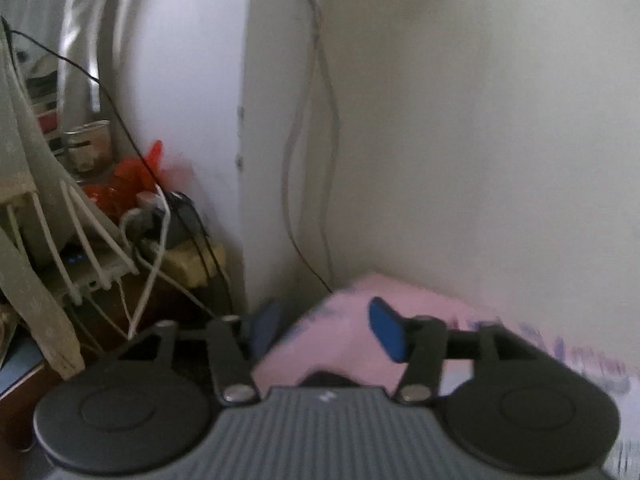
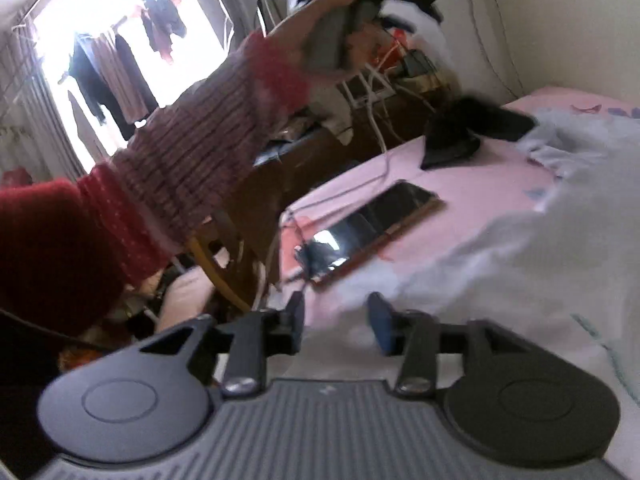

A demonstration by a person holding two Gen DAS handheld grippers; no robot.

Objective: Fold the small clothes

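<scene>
Pale blue clothing (image 2: 520,240) lies crumpled on the pink bedsheet (image 2: 472,196), right of the phone (image 2: 376,228). Beyond the phone sits a black garment (image 2: 464,132). Near the phone, the right gripper (image 2: 340,322) gapes empty. The left gripper (image 1: 324,330), held high, is likewise spread and empty.

pink sheet (image 1: 352,344) print seemingly lettering, unreadable

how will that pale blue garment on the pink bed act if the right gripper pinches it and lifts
The pale blue garment lies rumpled in soft folds on the pink sheet, so it will probably drape and sag rather than hold shape. It looks thin, so likely light. The right gripper is open just short of its edge; a one-point pinch may bunch it.
</scene>
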